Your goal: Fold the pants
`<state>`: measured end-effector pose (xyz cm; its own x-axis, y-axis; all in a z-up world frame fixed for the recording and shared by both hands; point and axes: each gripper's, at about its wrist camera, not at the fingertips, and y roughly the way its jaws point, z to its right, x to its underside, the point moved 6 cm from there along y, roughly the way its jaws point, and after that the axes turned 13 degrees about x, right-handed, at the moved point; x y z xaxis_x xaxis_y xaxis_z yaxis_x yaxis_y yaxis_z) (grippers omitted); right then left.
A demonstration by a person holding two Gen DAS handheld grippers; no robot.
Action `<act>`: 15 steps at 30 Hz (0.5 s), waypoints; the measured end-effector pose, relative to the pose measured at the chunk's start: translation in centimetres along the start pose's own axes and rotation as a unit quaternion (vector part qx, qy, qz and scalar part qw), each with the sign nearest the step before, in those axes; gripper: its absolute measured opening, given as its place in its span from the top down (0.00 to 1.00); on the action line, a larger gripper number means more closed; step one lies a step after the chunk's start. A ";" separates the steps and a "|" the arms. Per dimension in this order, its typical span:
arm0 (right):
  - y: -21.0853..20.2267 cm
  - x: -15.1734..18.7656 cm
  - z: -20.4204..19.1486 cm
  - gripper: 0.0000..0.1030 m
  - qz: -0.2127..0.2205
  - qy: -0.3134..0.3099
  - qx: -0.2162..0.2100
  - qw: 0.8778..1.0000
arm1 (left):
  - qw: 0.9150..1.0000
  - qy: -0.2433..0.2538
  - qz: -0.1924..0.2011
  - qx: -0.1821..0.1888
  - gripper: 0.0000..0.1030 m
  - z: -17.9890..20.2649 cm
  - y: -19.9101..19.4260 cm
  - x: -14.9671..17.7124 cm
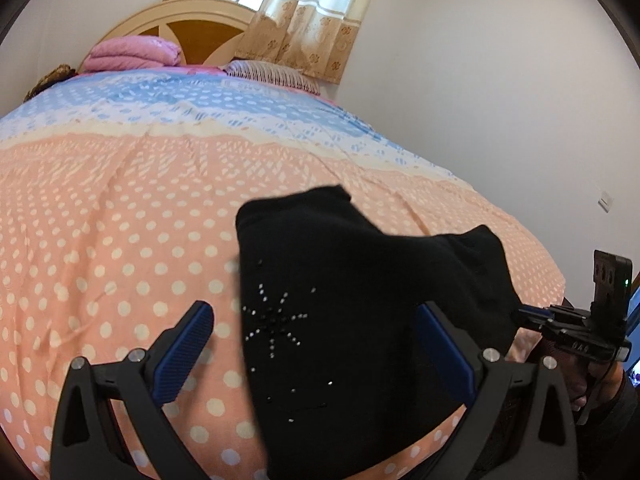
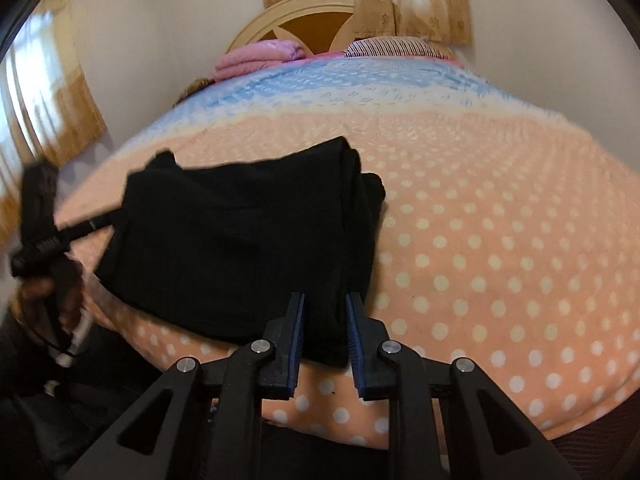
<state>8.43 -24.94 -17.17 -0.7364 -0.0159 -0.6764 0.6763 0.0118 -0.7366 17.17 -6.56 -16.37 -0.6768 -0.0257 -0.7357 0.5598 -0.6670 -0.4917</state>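
Note:
Black pants (image 1: 352, 280), folded into a thick bundle with a rhinestone star pattern, lie on the peach dotted bedspread (image 1: 100, 220) near the bed's front edge. My left gripper (image 1: 314, 308) is open wide. Its left finger is over bare bedspread and its right finger over the pants, with no pad pressing on the fabric. In the right wrist view the pants (image 2: 240, 240) stretch to the left, and my right gripper (image 2: 326, 320) is shut on their near right folded edge, with the fabric filling the gap between the blue pads. The right gripper (image 1: 528, 314) also shows at the pants' right edge.
At the head of the bed are a pink folded quilt (image 1: 134, 54), a striped pillow (image 1: 276, 74) and a wooden headboard (image 1: 196, 28) under curtains (image 1: 304, 12). A white wall (image 1: 500, 100) runs along the right side. Bedspread spreads out beyond the pants.

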 end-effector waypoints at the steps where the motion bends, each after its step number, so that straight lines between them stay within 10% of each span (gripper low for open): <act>1: -0.2 -0.2 0.3 0.68 0.002 0.010 -0.002 1.000 | 1.000 -0.002 -0.005 -0.004 0.00 -0.1 0.2 0.2; 3: -0.9 -0.6 0.8 0.53 0.013 0.023 0.002 1.000 | 1.000 0.000 -0.006 -0.007 0.00 -0.3 0.1 0.3; 15: -0.7 -5.8 -0.8 0.53 0.054 0.047 -0.022 0.997 | 0.999 0.005 0.025 -0.047 0.00 -2.0 -1.0 -2.1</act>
<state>12.27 -24.04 -12.72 -0.6596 0.0808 -0.7473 0.7515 0.0521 -0.6577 19.00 -4.38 -15.28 -0.6418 -0.0499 -0.7652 0.6360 -0.5921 -0.4948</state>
